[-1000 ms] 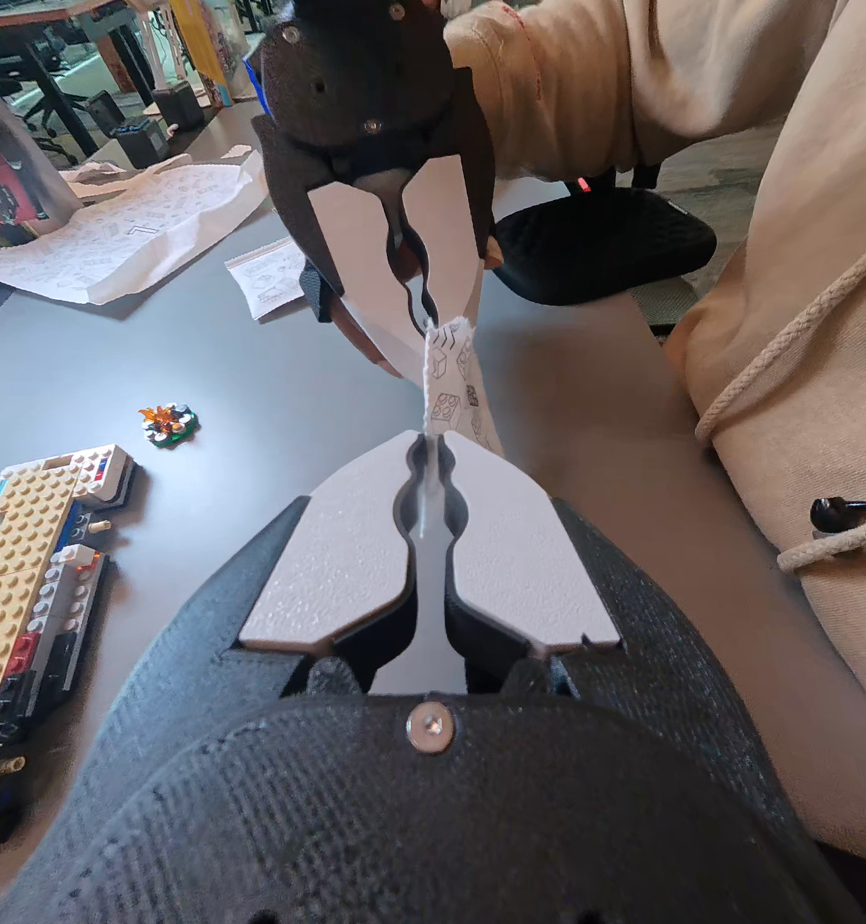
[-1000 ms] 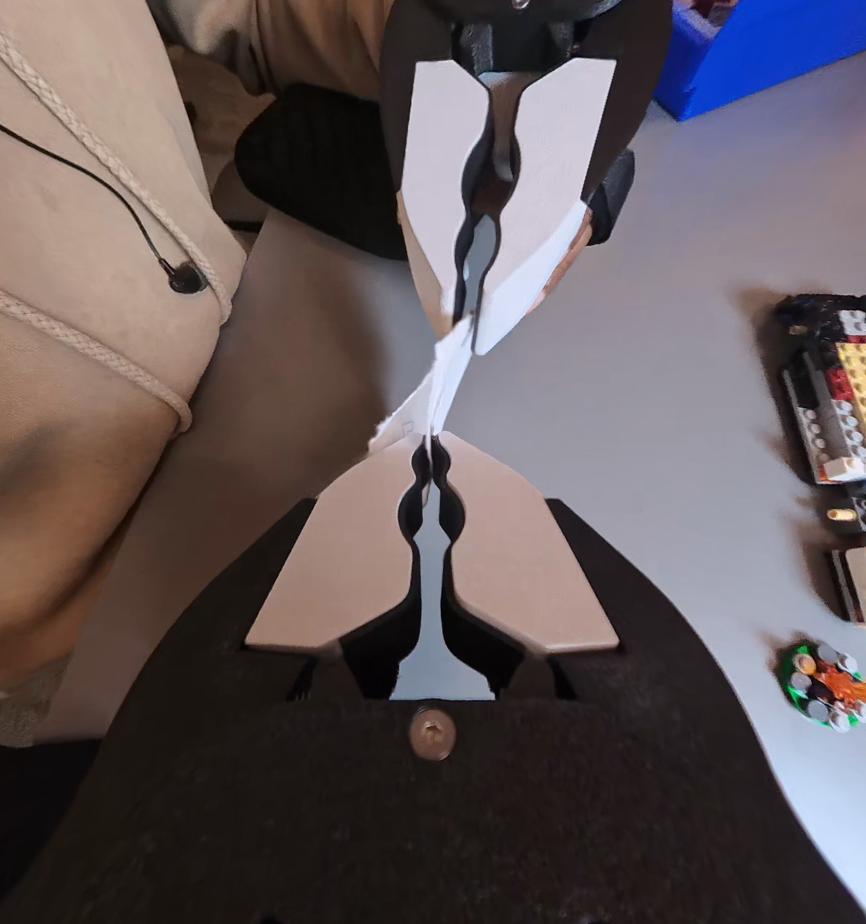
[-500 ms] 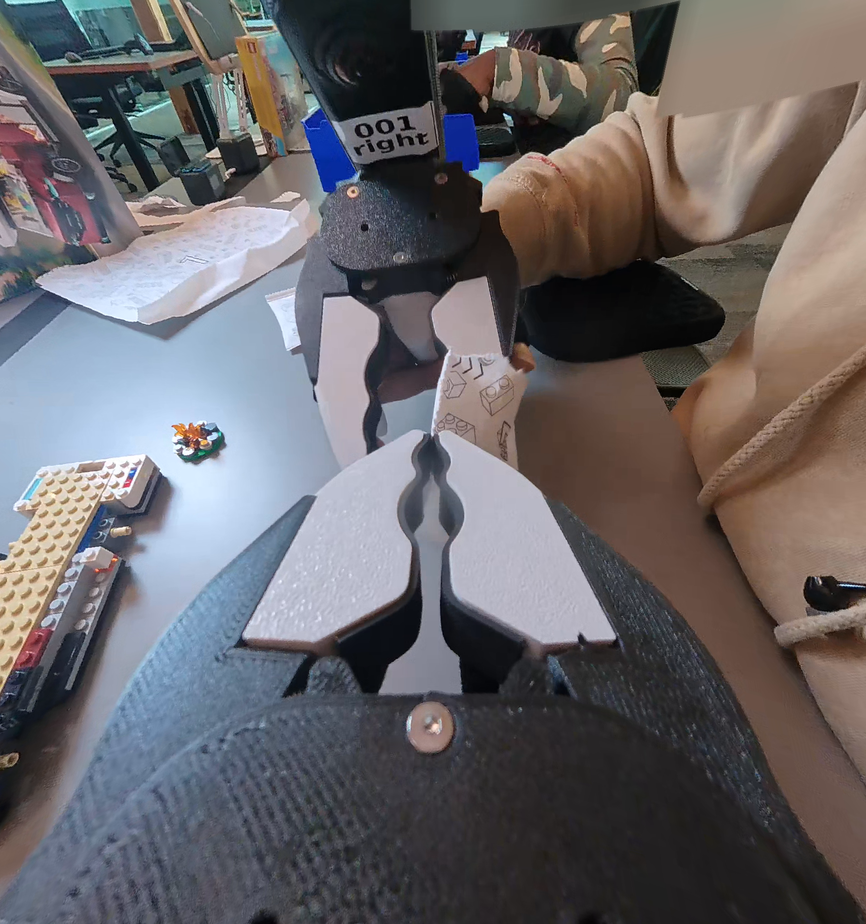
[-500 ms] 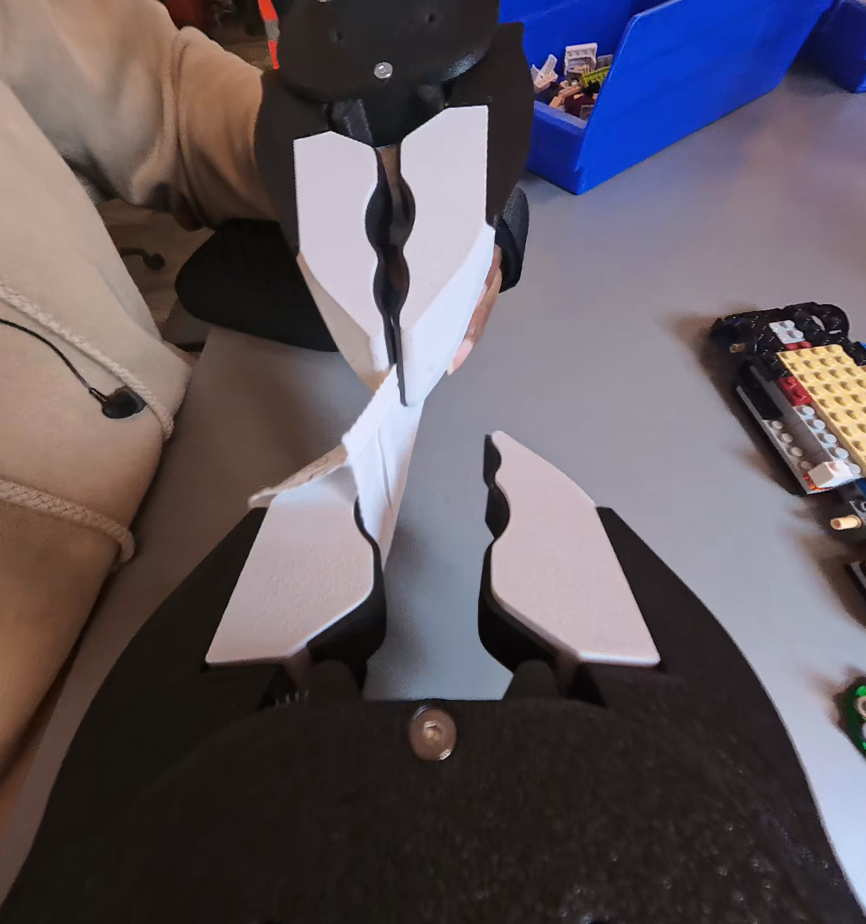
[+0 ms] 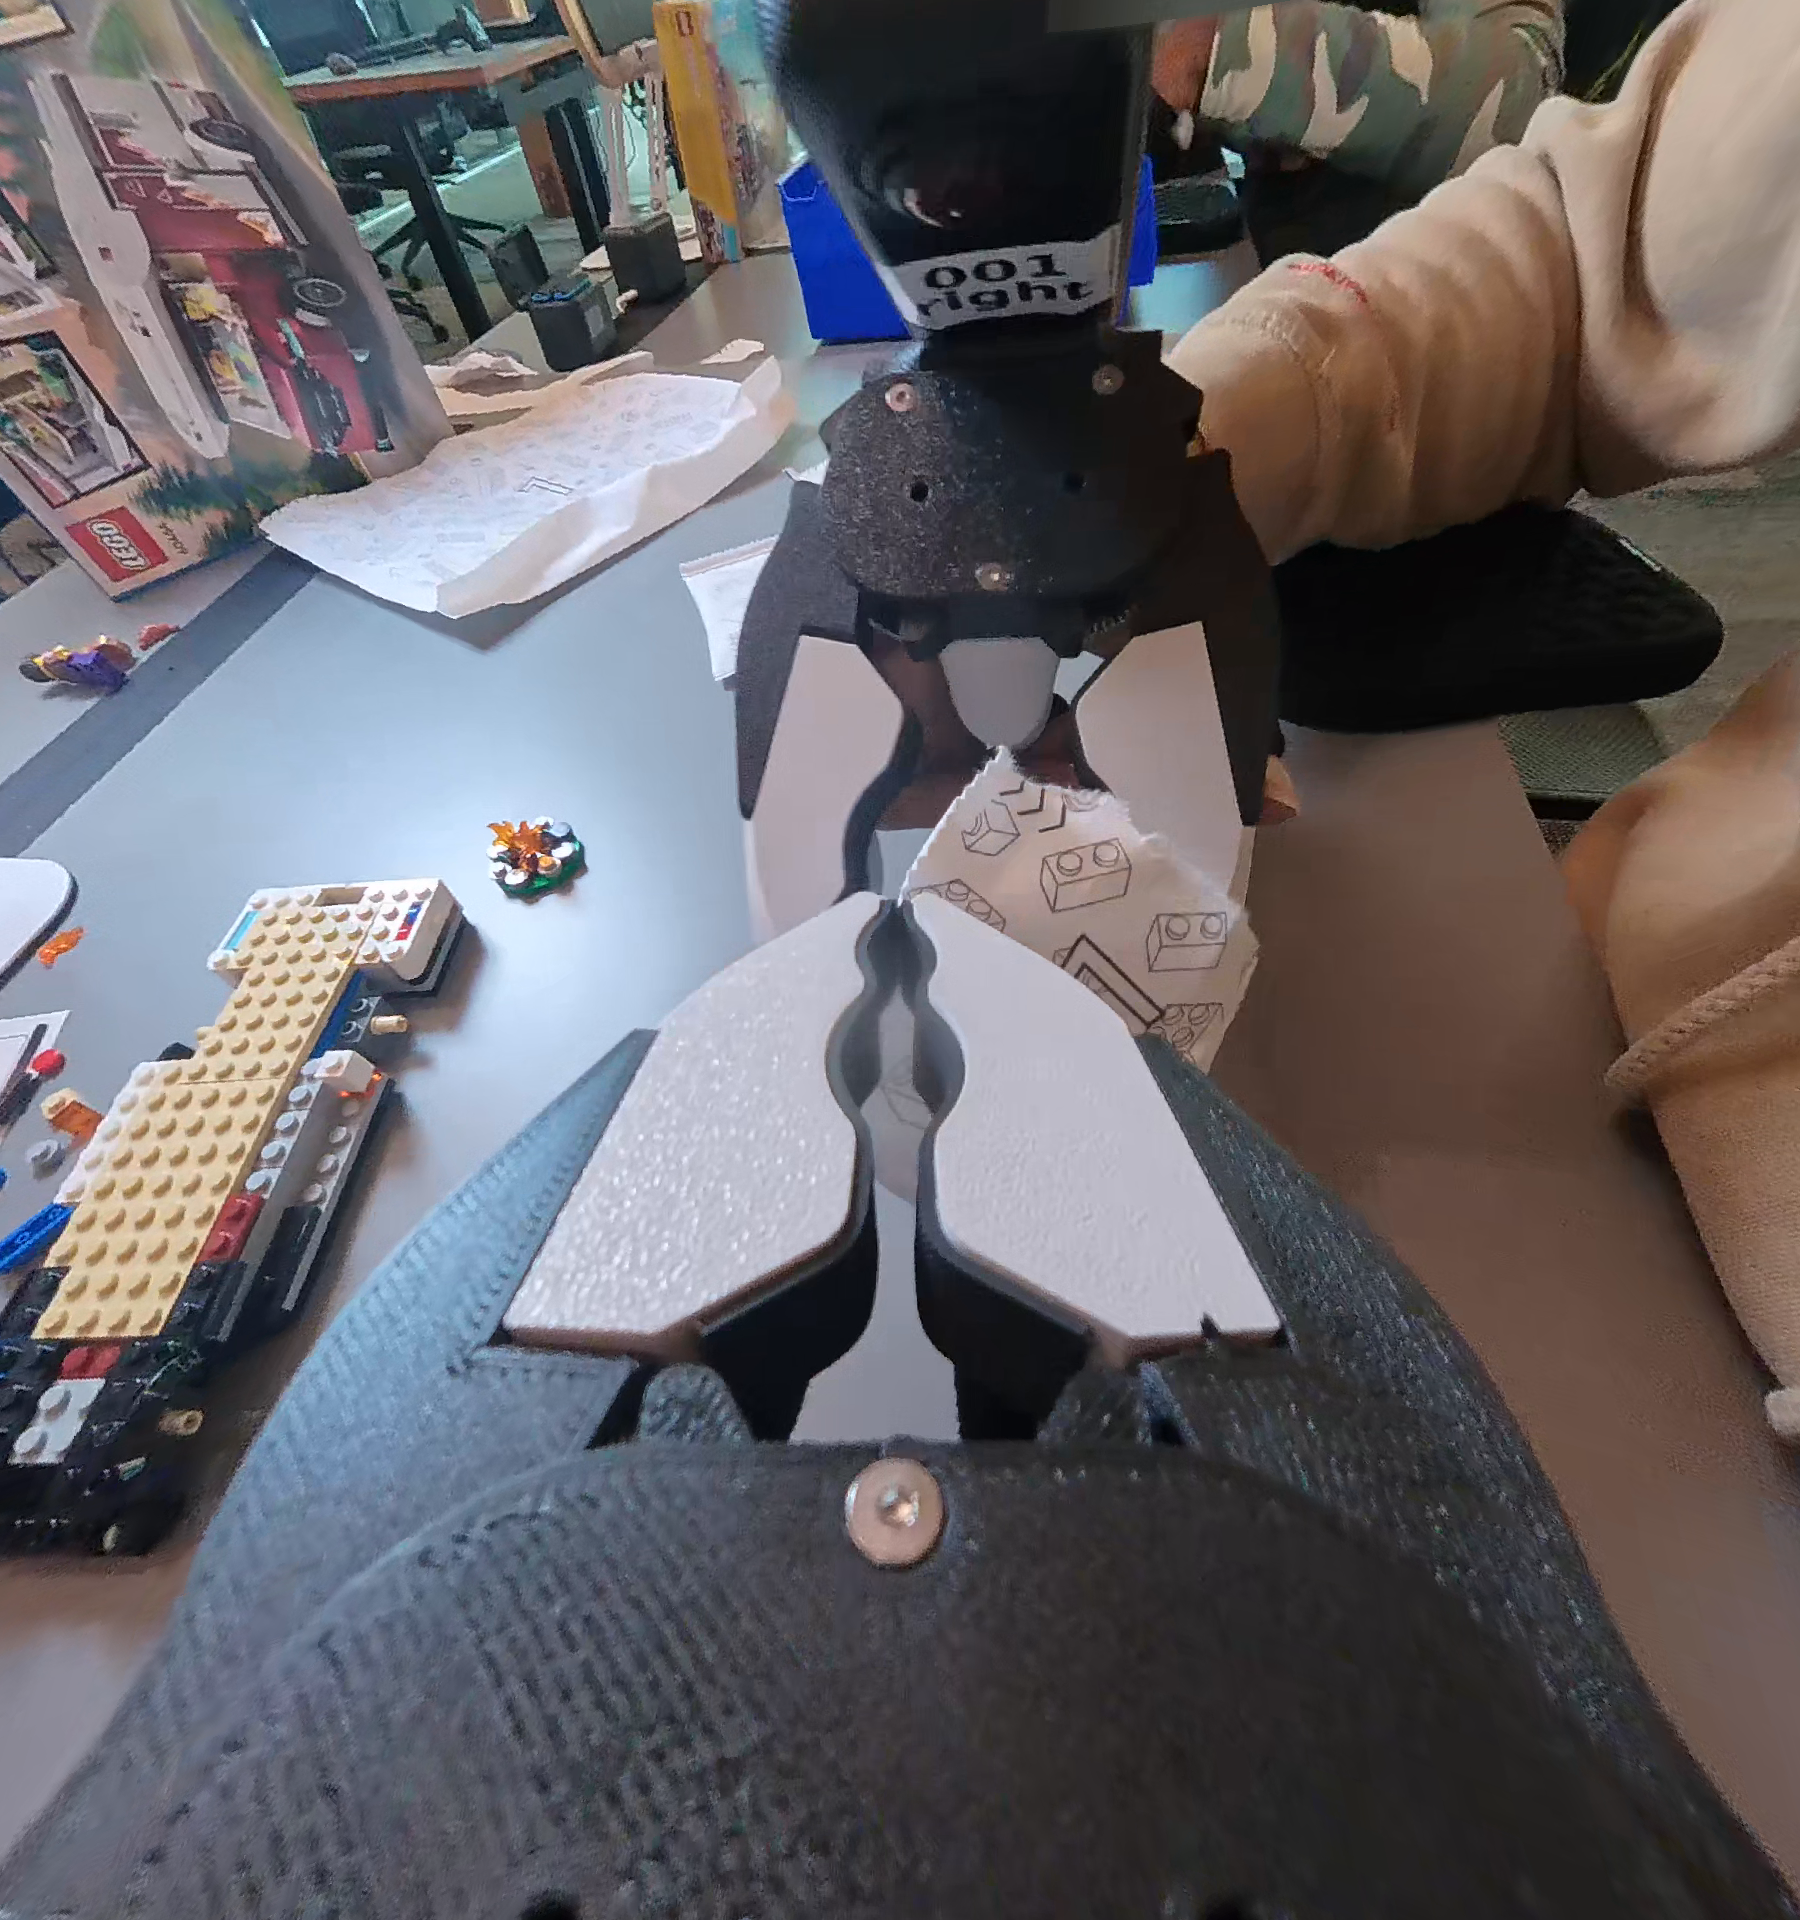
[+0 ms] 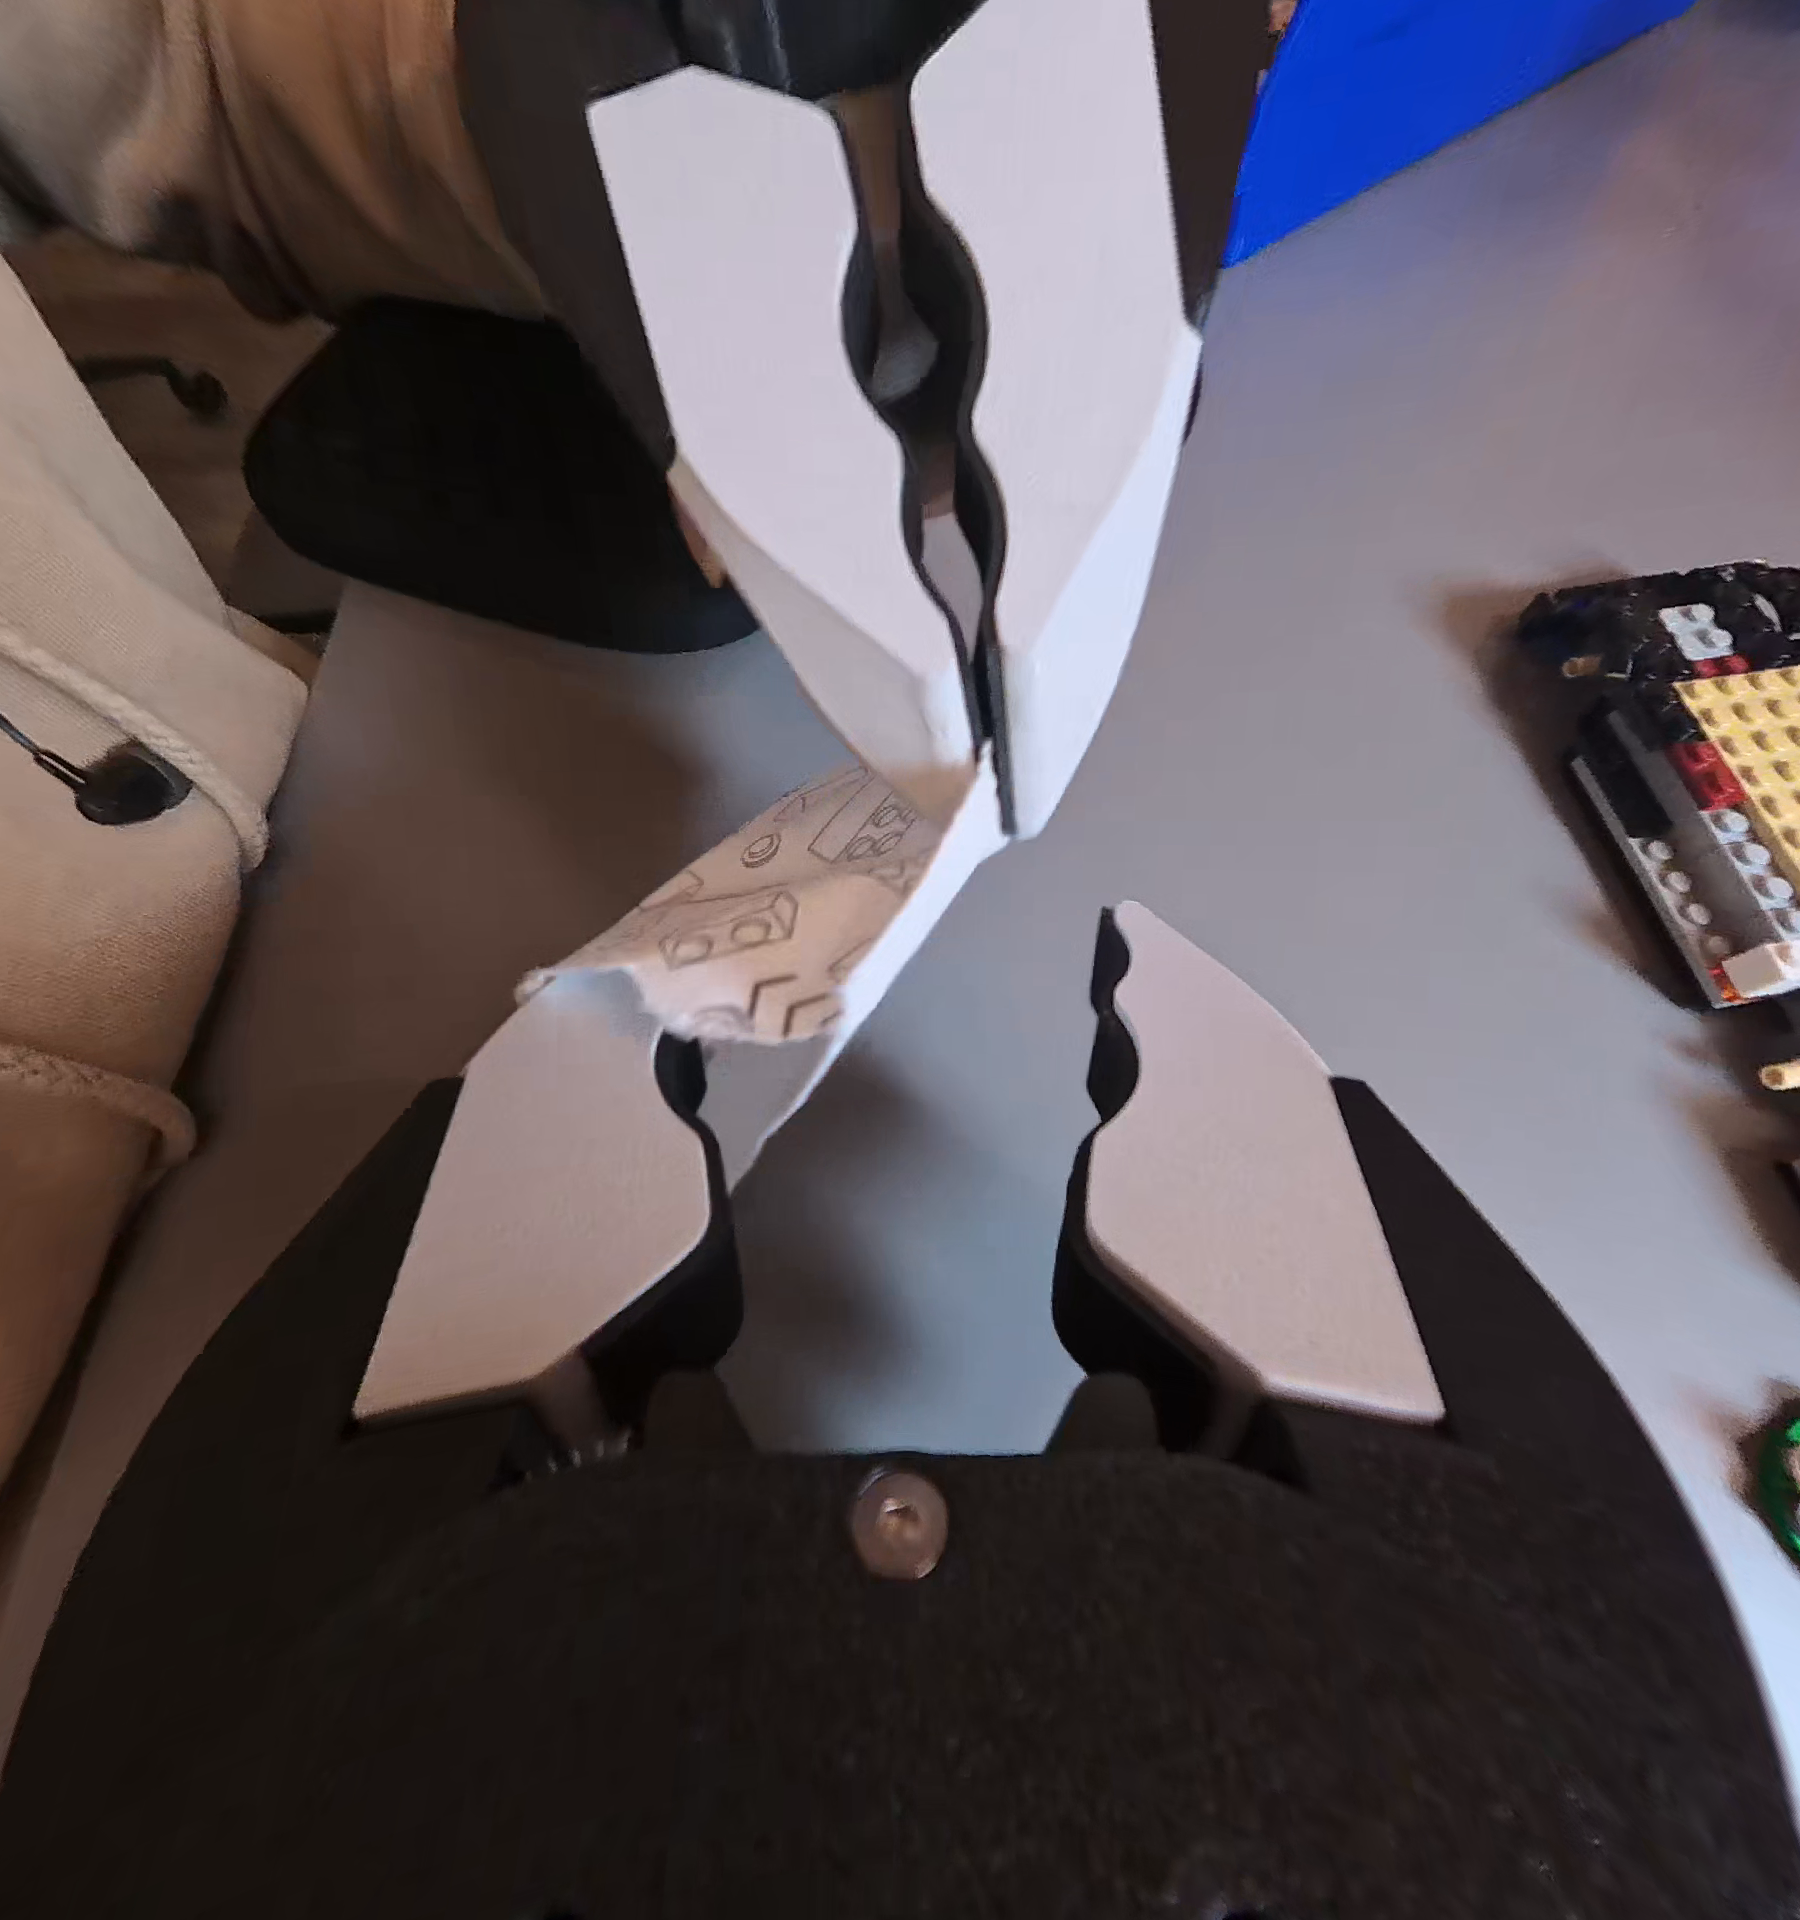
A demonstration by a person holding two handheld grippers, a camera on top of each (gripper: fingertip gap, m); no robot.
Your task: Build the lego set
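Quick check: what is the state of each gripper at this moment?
Left gripper: closed, pinching a torn white paper bag printed with brick outlines.
Right gripper: open, holding nothing; the bag lies over one finger.

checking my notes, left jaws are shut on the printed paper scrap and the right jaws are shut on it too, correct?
Not quite. The left gripper is shut on the printed paper scrap, but the right gripper has its jaws wide open; the scrap only lies over one finger. The right wrist view shows this.
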